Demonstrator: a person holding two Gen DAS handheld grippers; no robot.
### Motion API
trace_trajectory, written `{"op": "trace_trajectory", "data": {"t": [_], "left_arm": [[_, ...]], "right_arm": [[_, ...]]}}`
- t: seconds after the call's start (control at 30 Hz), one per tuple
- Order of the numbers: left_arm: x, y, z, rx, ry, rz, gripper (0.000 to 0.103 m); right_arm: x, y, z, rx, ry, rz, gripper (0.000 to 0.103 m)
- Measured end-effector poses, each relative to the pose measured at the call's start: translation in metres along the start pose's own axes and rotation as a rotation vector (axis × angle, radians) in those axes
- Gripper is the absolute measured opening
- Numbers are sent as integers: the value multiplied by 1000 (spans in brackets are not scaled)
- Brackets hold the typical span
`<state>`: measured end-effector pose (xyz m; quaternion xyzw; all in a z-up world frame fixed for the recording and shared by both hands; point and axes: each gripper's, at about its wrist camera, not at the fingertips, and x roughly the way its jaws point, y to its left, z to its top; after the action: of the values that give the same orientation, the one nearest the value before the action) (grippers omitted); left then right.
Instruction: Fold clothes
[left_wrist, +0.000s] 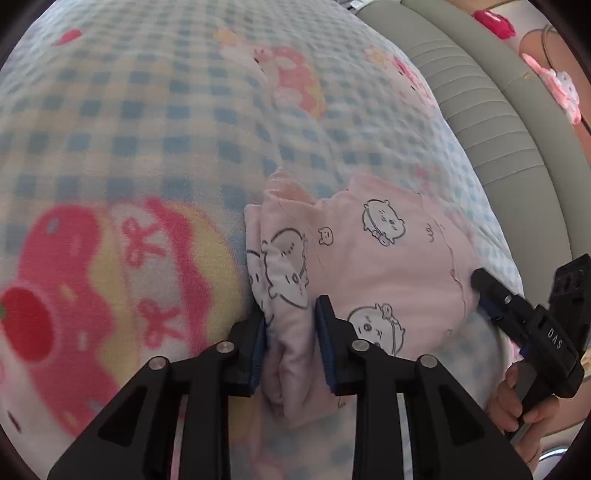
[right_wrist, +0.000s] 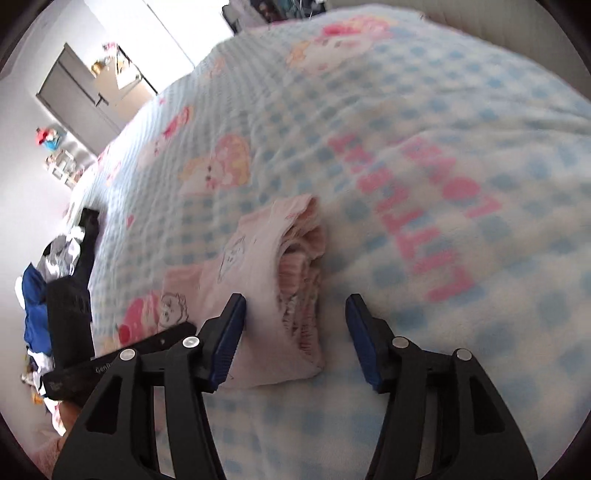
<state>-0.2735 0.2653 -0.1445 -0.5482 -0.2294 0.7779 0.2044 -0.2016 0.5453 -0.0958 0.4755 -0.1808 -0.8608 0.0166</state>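
Note:
A pink garment (left_wrist: 388, 258) printed with small cartoon animals lies folded into a thick bundle on the blue-checked fleece blanket (left_wrist: 147, 110). My left gripper (left_wrist: 291, 350) is shut on a bunched fold at the bundle's near left corner. My right gripper (left_wrist: 521, 275) comes in from the right, one finger touching the garment's right edge. In the right wrist view the pink garment (right_wrist: 258, 258) shows its stacked layered edge. The right gripper (right_wrist: 297, 341) stands open there, its left pad against the cloth and its right pad over bare blanket (right_wrist: 424, 110).
A ribbed beige cushion or headboard (left_wrist: 480, 110) borders the bed at the upper right. A person's hand (left_wrist: 524, 406) holds the right gripper's handle. Past the bed's left edge lies a pile of dark, blue and white clothes (right_wrist: 55, 288), with a grey cabinet (right_wrist: 74, 96) behind.

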Motion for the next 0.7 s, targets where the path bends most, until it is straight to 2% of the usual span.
{"op": "trace_trajectory", "data": {"t": [0.07,0.1,0.13,0.17,0.2,0.27,0.33,0.4,0.43,0.47,0.5,0.53,0.6,0.63,0.7], "left_arm": [[-20,-5,1,13,-106,37,29],[-33,-9,1,26,-191,58,29],[-45,-14,0,40,-269,73,29],[-52,-20,1,59,-309,57,31],[-51,-27,2,79,-298,17,32],[-37,-37,6,117,-224,-14,33],[-12,-45,5,168,-150,30,33],[14,-41,2,205,-65,138,32],[19,-34,0,221,-40,154,28],[22,-28,-2,236,-20,167,20],[17,-22,-3,241,-24,166,18],[14,-18,-2,234,-25,177,18],[7,-9,0,217,-29,194,23],[4,-5,1,199,-38,185,33],[-7,-2,1,179,-59,144,34]], "right_arm": [[-25,4,0,-27,-92,-82,57],[-37,8,0,-40,-145,-99,57],[-43,17,0,-61,-168,-79,57],[-48,25,-1,-83,-191,-59,56],[-53,34,-1,-108,-209,-41,55],[-40,64,-5,-200,-184,-33,52],[-9,84,-12,-274,-104,-57,42],[21,86,-18,-288,-40,-131,40],[29,80,-21,-290,-36,-166,39],[30,75,-22,-285,-37,-172,28],[32,69,-23,-278,-38,-176,16],[28,61,-22,-254,-36,-161,14],[22,48,-18,-209,-37,-140,13],[21,46,-17,-199,-36,-145,13],[18,51,-19,-202,-47,-162,18]]}}
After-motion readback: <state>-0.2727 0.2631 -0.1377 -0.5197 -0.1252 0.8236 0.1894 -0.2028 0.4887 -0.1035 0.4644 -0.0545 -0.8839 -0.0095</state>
